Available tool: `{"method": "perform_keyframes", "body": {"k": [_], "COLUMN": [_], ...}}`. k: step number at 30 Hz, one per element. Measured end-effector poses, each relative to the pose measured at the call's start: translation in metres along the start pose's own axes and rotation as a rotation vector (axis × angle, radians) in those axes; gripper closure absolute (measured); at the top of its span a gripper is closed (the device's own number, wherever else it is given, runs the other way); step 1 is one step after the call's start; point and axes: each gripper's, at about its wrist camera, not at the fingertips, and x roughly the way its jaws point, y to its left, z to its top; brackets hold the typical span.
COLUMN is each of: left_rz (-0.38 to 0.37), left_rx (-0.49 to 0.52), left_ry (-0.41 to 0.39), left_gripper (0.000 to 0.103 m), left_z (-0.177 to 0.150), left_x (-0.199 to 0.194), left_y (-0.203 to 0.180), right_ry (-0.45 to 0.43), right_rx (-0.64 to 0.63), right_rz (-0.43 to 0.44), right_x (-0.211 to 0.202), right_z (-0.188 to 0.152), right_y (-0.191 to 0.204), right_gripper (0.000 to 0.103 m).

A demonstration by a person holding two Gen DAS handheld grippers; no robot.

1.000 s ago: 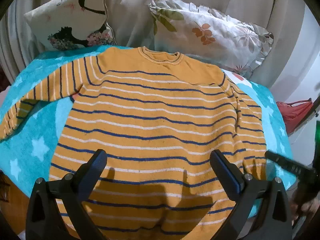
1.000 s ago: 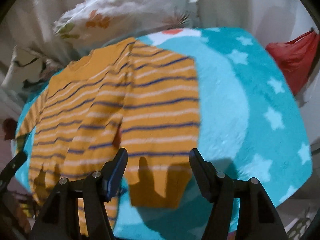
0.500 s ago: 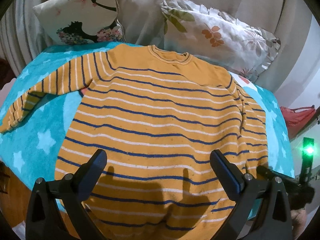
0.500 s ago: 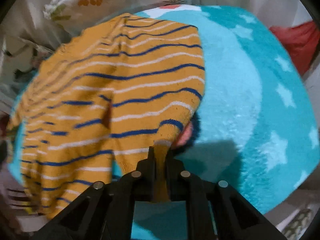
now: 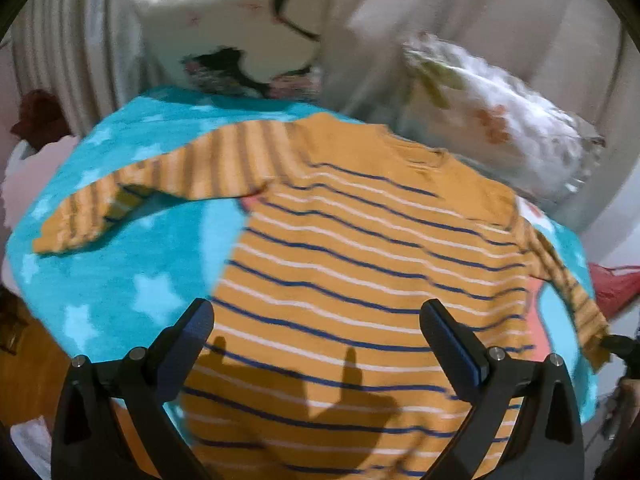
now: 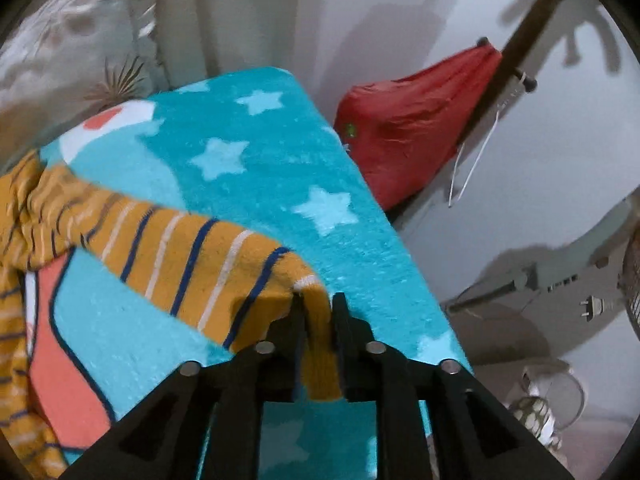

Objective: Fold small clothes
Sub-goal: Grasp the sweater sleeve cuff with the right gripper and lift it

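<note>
An orange sweater with blue and white stripes lies flat on a turquoise star blanket. Its left sleeve stretches out to the left. My left gripper is open above the sweater's lower body, holding nothing. My right gripper is shut on the cuff of the right sleeve and holds it pulled out to the right over the blanket. The right sleeve also shows at the right edge of the left wrist view.
Two printed pillows lean against the curtain behind the blanket. A red bag hangs off the blanket's right edge beside a dark pole. A fan and a plug sit lower right.
My right gripper, open over the sleeve a second ago, shut on the cuff and has pulled the sleeve out to the right. My left gripper stayed open and turned left.
</note>
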Motion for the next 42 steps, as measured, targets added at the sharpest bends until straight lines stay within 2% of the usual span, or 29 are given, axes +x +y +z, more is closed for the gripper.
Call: {"method": "perform_keyframes", "body": {"k": [3,5,8,12,17,18,19,20,23,27,29,31,35,36,38,39,41,42], "left_rz": [0.055,0.072,0.085,0.085,0.045,0.034,0.027,0.022,0.004,-0.012,-0.019,-0.027,-0.038,-0.038,-0.033,-0.032,-0.036,-0.036], "left_rx": [-0.028,-0.049,-0.082,-0.077,-0.032,-0.016,-0.008,-0.004,0.004,0.017,0.017,0.015,0.014,0.019,0.025,0.024,0.015,0.008], "left_ry": [0.019,0.043,0.078,0.097,0.08,0.076,0.077,0.079,0.081,0.086,0.094,0.107,0.113,0.111,0.114,0.119,0.131,0.14], "left_gripper": [0.0,0.0,0.0,0.0,0.0,0.0,0.0,0.0,0.0,0.0,0.0,0.0,0.0,0.0,0.0,0.0,0.0,0.0], "left_z": [-0.005,-0.01,-0.023,-0.034,-0.035,-0.035,-0.035,-0.035,-0.031,-0.026,-0.023,-0.019,-0.014,-0.014,-0.015,-0.016,-0.019,-0.02], "left_x": [0.006,0.011,0.015,0.013,0.005,0.003,0.003,0.003,0.004,0.009,0.013,0.018,0.022,0.023,0.026,0.027,0.031,0.034], "left_y": [0.032,0.046,0.066,0.072,0.063,0.059,0.057,0.054,0.047,0.039,0.035,0.031,0.024,0.022,0.02,0.02,0.02,0.021], "right_ry": [-0.067,-0.098,-0.132,-0.099,-0.079,-0.067,-0.054,-0.024,-0.018,-0.08,-0.091,-0.085,-0.041,-0.053,-0.047,-0.025,0.008,0.025], "right_rx": [0.0,-0.074,-0.164,-0.202,-0.294,-0.298,-0.294,-0.281,-0.218,-0.064,0.011,0.087,0.106,0.11,0.108,0.096,0.058,0.03], "right_rz": [0.072,0.175,0.23,0.233,0.124,0.12,0.137,0.182,0.246,0.248,0.223,0.154,0.023,0.048,0.161,0.255,0.383,0.42], "right_x": [-0.024,-0.036,-0.039,-0.015,0.029,0.035,0.035,0.037,0.028,0.017,0.019,0.03,0.046,0.04,0.032,0.025,0.012,0.008], "right_z": [0.0,-0.01,-0.021,-0.021,-0.014,-0.012,-0.01,-0.006,0.011,0.058,0.088,0.117,0.141,0.138,0.124,0.109,0.075,0.063], "right_y": [0.007,0.028,0.046,0.056,0.055,0.053,0.049,0.046,0.03,-0.005,-0.019,-0.03,-0.034,-0.035,-0.032,-0.025,-0.007,0.002], "right_gripper": [0.061,0.061,0.061,0.061,0.061,0.066,0.093,0.1,0.1,0.1,0.1,0.1,0.097,0.097,0.091,0.087,0.084,0.081]}}
